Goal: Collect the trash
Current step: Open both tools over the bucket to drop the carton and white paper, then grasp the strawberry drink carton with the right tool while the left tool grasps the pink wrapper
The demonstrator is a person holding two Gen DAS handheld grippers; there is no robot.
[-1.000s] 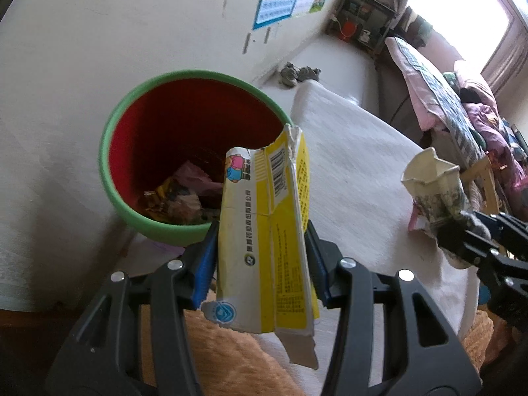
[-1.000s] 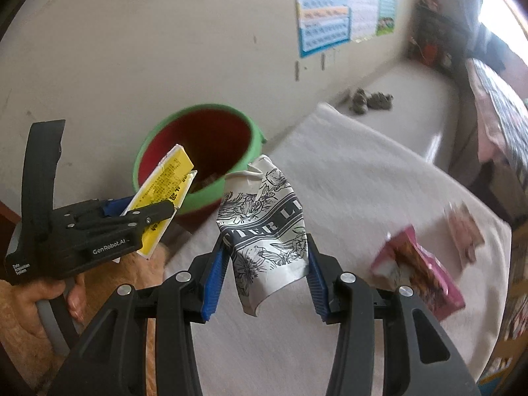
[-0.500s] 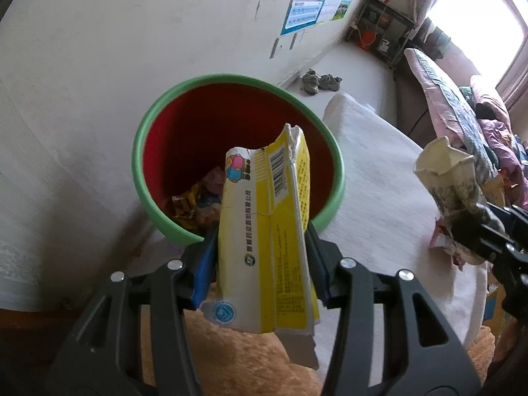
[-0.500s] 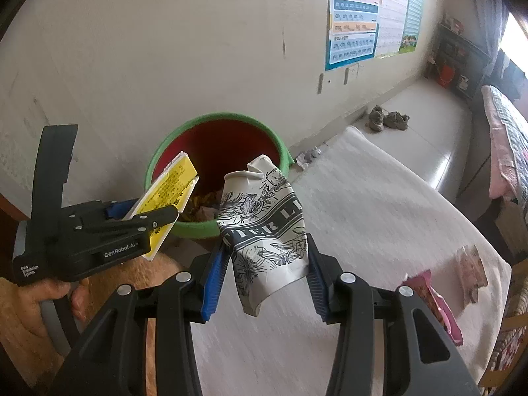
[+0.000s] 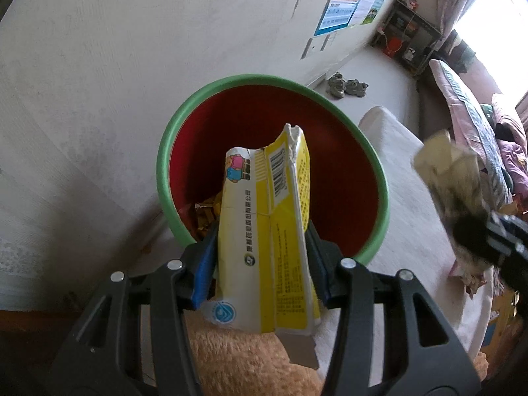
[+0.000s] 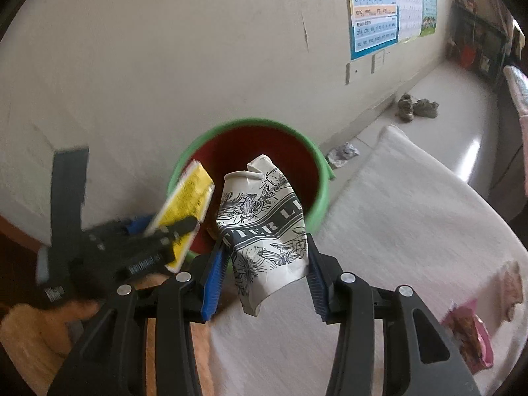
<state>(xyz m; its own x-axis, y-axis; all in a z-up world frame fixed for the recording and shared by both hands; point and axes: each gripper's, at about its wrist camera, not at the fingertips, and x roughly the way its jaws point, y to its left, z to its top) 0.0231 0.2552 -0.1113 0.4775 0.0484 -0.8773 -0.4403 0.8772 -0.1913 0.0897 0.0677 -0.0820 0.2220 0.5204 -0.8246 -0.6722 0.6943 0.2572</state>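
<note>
- Right now the left gripper pinches a flattened yellow carton between its blue pads, the carton standing upright with its torn top over the mouth of the bin, a green-rimmed tub with a red inside
- Likewise the right gripper is clamped on a crushed paper cup printed in black and white, held just short of the bin's near rim and a little to the right of the left tool
- Judging by this, both pieces are at the drop stage: carry each one fully over the red interior before letting the jaws spread, since the carton's lower end hangs below the pads and could catch the rim
- Releasing the carton first looks wise, because the two tools sit close together and the cup could knock it aside
- Some wrappers already lie at the bottom of the bin, so there is room for both pieces to fall freely
- More rubbish waits on the white cloth-covered table: a pink packet near its right edge and a paler wrapper beyond it
- A crumpled scrap lies on the floor by the wall, just behind the bin
- Elsewhere the room shows a plain pale wall with charts, a pair of shoes on the light floor, and a bed near a bright window
</note>
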